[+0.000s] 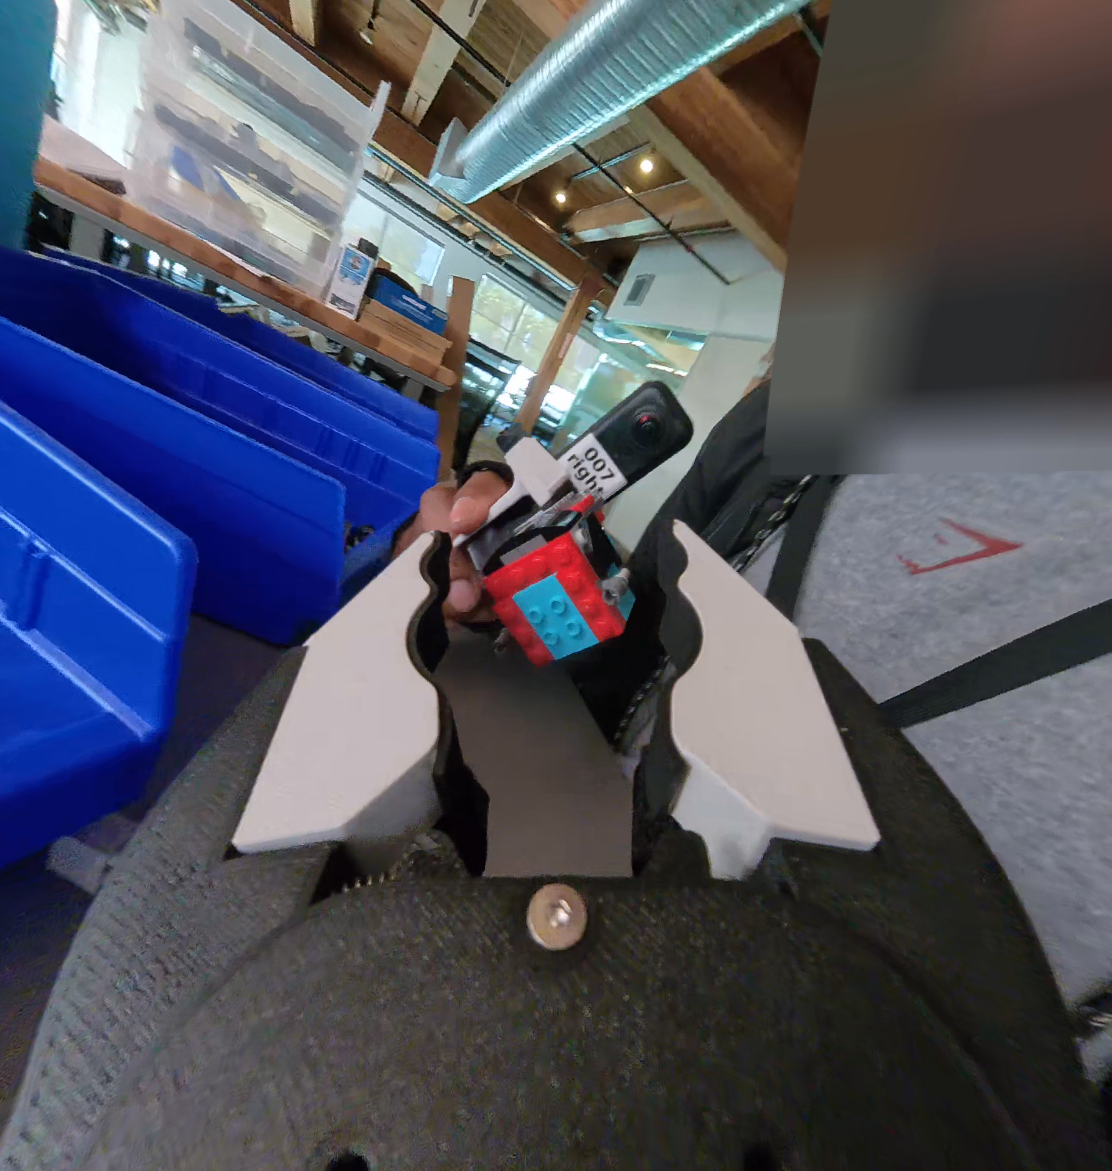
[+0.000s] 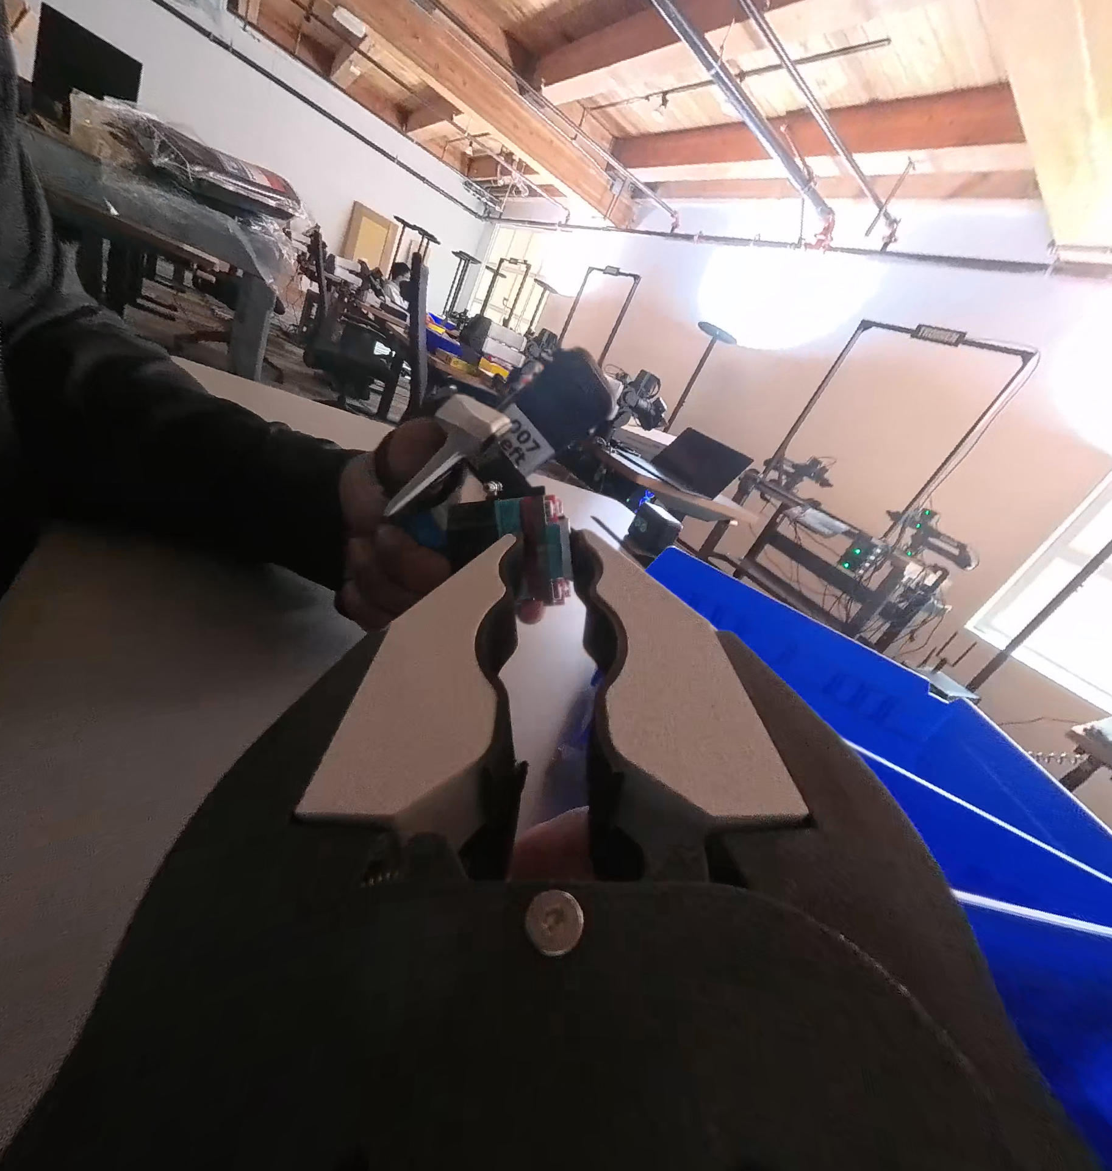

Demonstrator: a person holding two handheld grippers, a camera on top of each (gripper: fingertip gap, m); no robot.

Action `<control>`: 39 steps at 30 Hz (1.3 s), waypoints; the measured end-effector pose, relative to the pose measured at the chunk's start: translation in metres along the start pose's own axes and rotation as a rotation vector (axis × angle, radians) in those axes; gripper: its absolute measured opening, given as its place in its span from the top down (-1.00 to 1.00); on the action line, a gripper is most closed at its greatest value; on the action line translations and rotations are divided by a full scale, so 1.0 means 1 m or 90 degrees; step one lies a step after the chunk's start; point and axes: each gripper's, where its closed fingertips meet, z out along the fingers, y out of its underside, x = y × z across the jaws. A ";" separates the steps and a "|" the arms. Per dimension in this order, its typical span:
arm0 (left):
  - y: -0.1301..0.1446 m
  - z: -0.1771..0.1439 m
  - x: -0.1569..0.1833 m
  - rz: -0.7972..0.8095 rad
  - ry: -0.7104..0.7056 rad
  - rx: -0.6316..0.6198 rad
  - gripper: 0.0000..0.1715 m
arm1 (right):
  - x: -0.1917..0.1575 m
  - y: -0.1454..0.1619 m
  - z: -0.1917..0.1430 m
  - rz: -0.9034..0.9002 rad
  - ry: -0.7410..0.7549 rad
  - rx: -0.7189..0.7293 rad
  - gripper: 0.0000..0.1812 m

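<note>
Brick block of red and teal, light and rigid, sits pinched at its flat sides in the right gripper, just ahead of the wide-open, empty left gripper.

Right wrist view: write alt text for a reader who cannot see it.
The right gripper pinches a small red and teal toy brick block at its fingertips, close to the other handheld gripper in a person's hand. A pale table, a blue bin and a workshop lie behind.
</note>
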 end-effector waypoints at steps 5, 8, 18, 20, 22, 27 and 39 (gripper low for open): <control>0.004 0.001 -0.001 -0.083 0.028 -0.005 0.23 | -0.002 -0.004 0.000 -0.024 0.006 0.012 0.83; 0.013 0.004 0.001 -0.104 0.038 -0.035 0.23 | -0.004 -0.005 0.001 -0.040 0.006 0.015 0.82; 0.030 0.009 0.006 -0.175 0.076 -0.083 0.26 | -0.005 -0.005 0.001 -0.071 0.013 0.020 0.82; 0.032 0.009 0.006 -0.180 0.079 -0.090 0.27 | -0.005 -0.005 0.001 -0.073 0.014 0.020 0.83; 0.032 0.009 0.006 -0.182 0.081 -0.089 0.31 | -0.004 -0.004 0.001 -0.076 0.016 0.019 0.82; 0.031 0.008 0.005 -0.185 0.081 -0.088 0.37 | -0.003 -0.002 0.001 -0.079 0.022 0.016 0.82; 0.034 0.009 0.002 -0.182 0.071 -0.090 0.40 | 0.000 0.001 0.001 -0.069 0.029 0.012 0.83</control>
